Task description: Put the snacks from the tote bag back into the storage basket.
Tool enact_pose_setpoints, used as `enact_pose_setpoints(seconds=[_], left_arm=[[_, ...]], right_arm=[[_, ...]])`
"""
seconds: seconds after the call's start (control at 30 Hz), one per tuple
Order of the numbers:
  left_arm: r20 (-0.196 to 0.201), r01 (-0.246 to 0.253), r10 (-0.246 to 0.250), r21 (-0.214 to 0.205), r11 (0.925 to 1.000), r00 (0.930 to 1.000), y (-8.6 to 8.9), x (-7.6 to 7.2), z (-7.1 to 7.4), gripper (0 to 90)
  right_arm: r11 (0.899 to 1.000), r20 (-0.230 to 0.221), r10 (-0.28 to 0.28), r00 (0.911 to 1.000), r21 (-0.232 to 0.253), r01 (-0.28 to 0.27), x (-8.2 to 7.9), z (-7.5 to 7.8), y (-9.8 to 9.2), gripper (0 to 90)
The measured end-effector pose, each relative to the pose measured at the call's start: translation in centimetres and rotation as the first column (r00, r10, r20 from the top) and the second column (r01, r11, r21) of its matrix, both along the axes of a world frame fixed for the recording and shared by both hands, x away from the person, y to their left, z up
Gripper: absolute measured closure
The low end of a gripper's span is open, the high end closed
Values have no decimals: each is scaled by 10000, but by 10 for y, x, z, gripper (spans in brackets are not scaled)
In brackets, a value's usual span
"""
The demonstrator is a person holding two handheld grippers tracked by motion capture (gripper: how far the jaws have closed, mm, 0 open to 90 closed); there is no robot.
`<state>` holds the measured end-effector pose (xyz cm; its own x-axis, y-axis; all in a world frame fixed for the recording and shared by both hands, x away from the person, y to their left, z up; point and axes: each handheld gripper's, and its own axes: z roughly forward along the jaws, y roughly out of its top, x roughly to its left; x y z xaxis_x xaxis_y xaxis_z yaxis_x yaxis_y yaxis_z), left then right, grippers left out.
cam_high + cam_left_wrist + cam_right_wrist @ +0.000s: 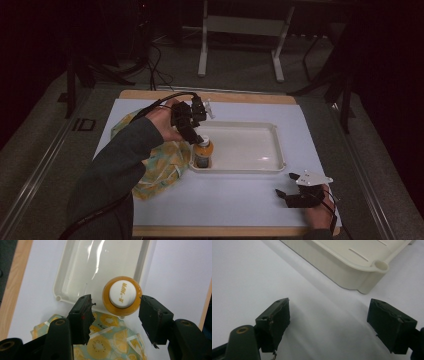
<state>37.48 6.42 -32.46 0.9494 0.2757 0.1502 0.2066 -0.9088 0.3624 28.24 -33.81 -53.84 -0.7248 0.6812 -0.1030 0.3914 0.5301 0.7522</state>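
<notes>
1. The left gripper is best lifted straight up off the bottle – its jaws are spread wide, clear of the cap on both sides, with nothing held.
2. The right gripper is rested on the table, jaws wide and empty.
3. The bottle is stood upright in the tray, at the corner beside the cloth.
4. It is seen as small and orange – white cap, printed lettering.

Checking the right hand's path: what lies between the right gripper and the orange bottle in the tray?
In the high view: bare white mat, then the cream plastic tray's near rim, between right gripper and white-capped orange bottle.
</notes>
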Motion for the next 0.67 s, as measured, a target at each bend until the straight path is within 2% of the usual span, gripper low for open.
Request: enact_pose_setpoints(seconds=[0.3,0.4,0.47,0.6,0.67], left_arm=[[198,-110,123,-641,9979,9997,17,-7,4,445],[103,-174,186,-1073,9941,9998,24,-10,-1,446],[99,-282,294,-1039,9942,9995,28,-10,-5,445],[-151,-450,431,-1609,9859,9990,38,-10,-15,446],[-238,-570,537,-1714,9836,9983,43,-11,-22,446]], right_arm=[[10000,-6,1,10000,-14,-1,0,0,0,180],[10000,2,-1,10000,6,1,0,0,0,180],[10000,-5,1,10000,2,-1,0,0,0,180],[10000,6,-19,10000,29,19,0,0,0,180],[10000,-5,-13,10000,28,13,0,0,0,180]])
